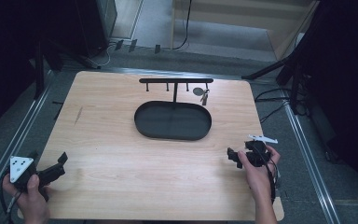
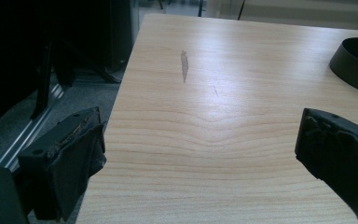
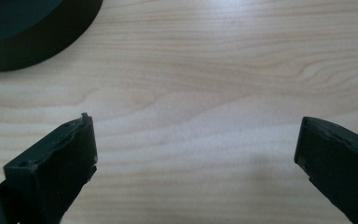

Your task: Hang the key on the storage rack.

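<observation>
We've got the left gripper and right gripper low over the pale wooden counter, fingers wide and empty. The black oval metal tray with its hook rack sits mid-counter, keys hanging.

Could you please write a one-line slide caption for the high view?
Two hand-held grippers, left gripper and right gripper, open over a wooden table near a black tray stand.
</observation>
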The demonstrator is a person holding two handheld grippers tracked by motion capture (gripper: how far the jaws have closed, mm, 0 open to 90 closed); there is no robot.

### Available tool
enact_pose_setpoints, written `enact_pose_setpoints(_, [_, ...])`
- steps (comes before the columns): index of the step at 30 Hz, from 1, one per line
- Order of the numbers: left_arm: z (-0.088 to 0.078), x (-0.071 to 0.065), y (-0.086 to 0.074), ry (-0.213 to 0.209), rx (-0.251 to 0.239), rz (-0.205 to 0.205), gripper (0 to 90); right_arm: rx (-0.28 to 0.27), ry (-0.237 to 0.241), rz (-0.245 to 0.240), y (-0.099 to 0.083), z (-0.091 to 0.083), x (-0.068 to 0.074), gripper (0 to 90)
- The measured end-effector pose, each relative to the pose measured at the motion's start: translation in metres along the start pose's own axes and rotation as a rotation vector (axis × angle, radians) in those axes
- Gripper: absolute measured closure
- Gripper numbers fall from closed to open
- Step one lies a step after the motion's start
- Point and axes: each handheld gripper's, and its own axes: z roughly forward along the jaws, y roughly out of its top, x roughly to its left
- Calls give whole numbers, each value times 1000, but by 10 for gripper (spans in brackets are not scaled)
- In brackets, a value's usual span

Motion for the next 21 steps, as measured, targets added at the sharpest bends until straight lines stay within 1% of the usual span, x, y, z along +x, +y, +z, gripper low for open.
enact_pose_setpoints(2, [0,0,0,0,1,1,17,-28,0,-12,-11,-3,-2,0])
enact_pose_setpoints(3, [0,0,0,0,-1,1,17,-45,8,-15,-17,-4,-4,0])
enact_pose_setpoints(6, [0,-1,0,2,-2,1,17,-90,14,-7,-32,-8,-8,0])
enact_pose_setpoints(9, [0,-1,0,1,-1,2,17,-154,6,-6,-47,-13,-14,0])
enact_pose_setpoints(12, [0,0,0,-1,-1,0,17,-221,3,12,-62,-18,-21,0])
enact_pose_setpoints(14, [0,0,0,-1,0,-1,17,-254,13,20,-68,-21,-24,3])
enact_pose_setpoints(15, [0,0,0,-2,1,0,17,-289,27,30,-70,-25,-25,9])
enact_pose_setpoints(16, [0,0,0,-1,2,1,17,-307,30,33,-71,-27,-26,24])
enact_pose_setpoints(18, [0,0,0,-3,3,2,17,-323,35,31,-73,-27,-26,33])
enact_pose_setpoints(19, [0,0,0,-4,3,1,17,-317,41,36,-73,-27,-25,35])
enact_pose_setpoints(21, [1,1,0,-7,7,-3,17,-329,35,28,-74,-28,-24,53])
